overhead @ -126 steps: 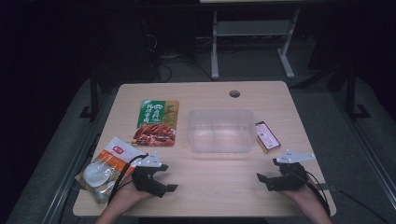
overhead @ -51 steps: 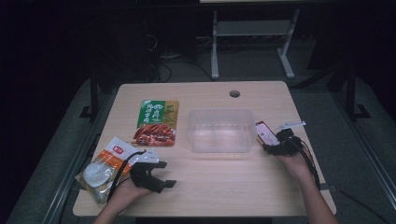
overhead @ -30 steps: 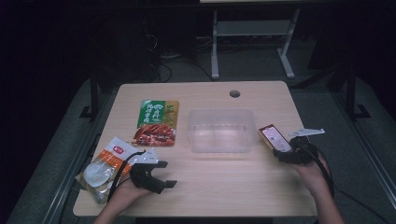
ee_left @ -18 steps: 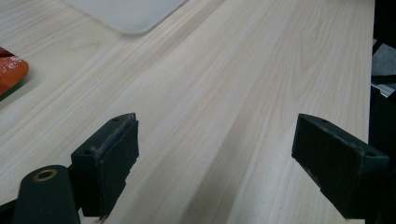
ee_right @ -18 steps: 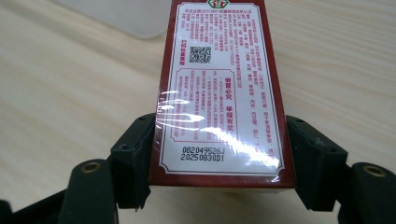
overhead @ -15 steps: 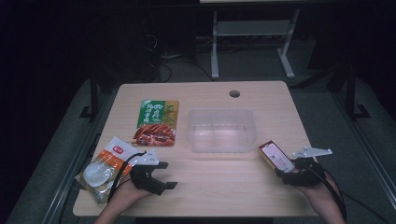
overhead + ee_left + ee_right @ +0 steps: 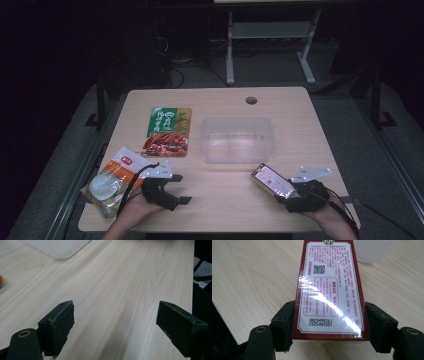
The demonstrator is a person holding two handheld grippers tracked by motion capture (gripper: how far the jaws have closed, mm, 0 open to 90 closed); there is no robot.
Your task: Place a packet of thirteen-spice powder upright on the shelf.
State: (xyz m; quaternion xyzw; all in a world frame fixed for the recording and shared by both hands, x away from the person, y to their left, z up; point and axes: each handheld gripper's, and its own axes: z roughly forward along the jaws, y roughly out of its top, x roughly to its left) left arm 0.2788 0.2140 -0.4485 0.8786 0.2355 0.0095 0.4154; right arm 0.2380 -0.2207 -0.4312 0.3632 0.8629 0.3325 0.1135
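1. Right gripper [image 7: 289, 192] sits near the front right corner of the wooden table [image 7: 225, 210], its jaws clamped on the two long sides of a dark red box [image 7: 272, 181] wrapped in glossy film.
2. Seen from the right gripper view, the box [image 7: 329, 290] shows a white printed panel with a QR code and a stamped date code, and it reaches away from the jaws over the table top.
3. From the high view, the box lies just in front of the clear plastic container [image 7: 238, 139], apart from it.
4. Left gripper [image 7: 175, 192] rests near the front left of the table, jaws spread wide with only bare wood between them.
5. A white and orange packet [image 7: 117, 172] lies just left of the left gripper, at the table edge.
6. A green pouch with a food picture [image 7: 168, 131] lies flat to the left of the container.
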